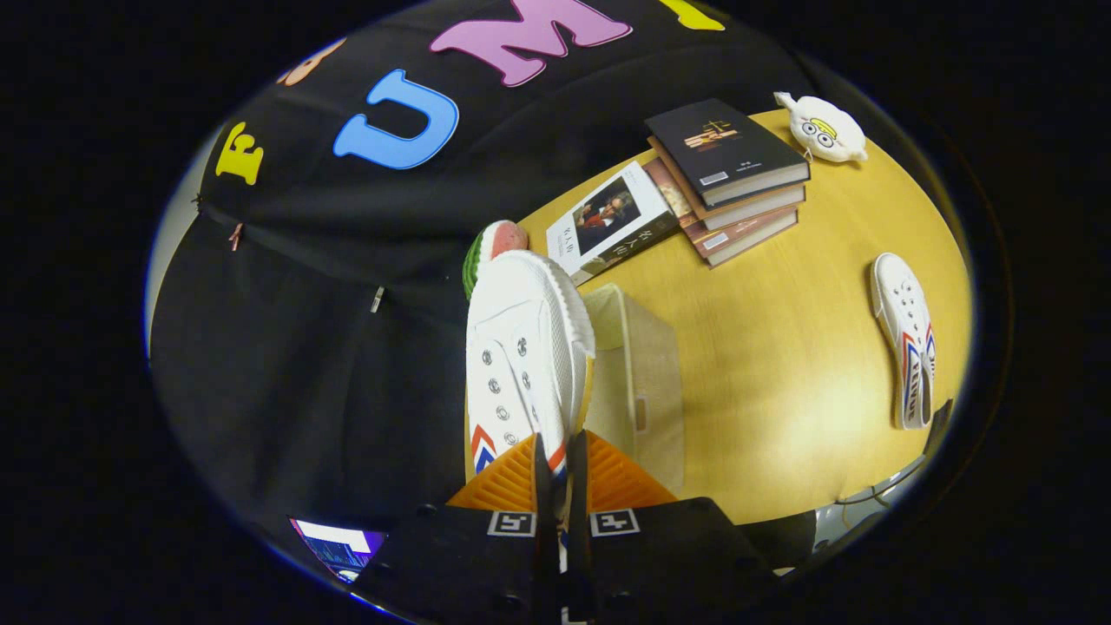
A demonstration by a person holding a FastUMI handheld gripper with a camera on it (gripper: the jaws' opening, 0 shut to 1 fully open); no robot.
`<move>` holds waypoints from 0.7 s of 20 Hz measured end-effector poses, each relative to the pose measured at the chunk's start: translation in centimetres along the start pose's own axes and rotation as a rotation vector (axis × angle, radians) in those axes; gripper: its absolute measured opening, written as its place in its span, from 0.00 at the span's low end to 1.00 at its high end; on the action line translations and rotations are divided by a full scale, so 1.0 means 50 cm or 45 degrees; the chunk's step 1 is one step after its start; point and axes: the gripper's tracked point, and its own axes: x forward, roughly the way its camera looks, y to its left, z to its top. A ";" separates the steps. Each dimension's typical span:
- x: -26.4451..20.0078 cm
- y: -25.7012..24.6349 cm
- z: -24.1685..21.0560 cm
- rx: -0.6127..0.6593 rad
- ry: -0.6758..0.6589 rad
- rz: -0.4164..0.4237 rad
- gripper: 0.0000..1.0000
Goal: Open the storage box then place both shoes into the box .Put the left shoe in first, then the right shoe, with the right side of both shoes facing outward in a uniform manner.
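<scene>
Between my gripper's fingers: white shoe, clamped at heel end.
Jaws nearly closed on it. Shoe's long axis runs straight ahead of fingers, toe pointing away, just left of storage box. 2nd shoe lies on table, well right of box.

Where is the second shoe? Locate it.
In the gripper view, the second shoe lies on the table, well right of the storage box, apart from the gripper holding the first shoe.

Held shoe hides storage box opening; watermelon toy half-hidden.
</scene>
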 end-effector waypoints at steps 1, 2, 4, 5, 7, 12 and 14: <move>0.018 0.019 -0.012 -0.009 0.006 0.006 0.08; 0.039 0.037 -0.023 -0.016 0.012 0.006 0.08; 0.081 0.060 -0.043 -0.030 0.024 -0.011 0.08; 0.099 0.065 -0.051 -0.034 0.029 -0.026 0.08; 0.132 0.067 -0.060 -0.031 0.032 -0.067 0.08; 0.182 0.053 -0.062 -0.017 0.045 -0.166 0.08; 0.194 0.056 -0.065 -0.017 0.058 -0.176 0.08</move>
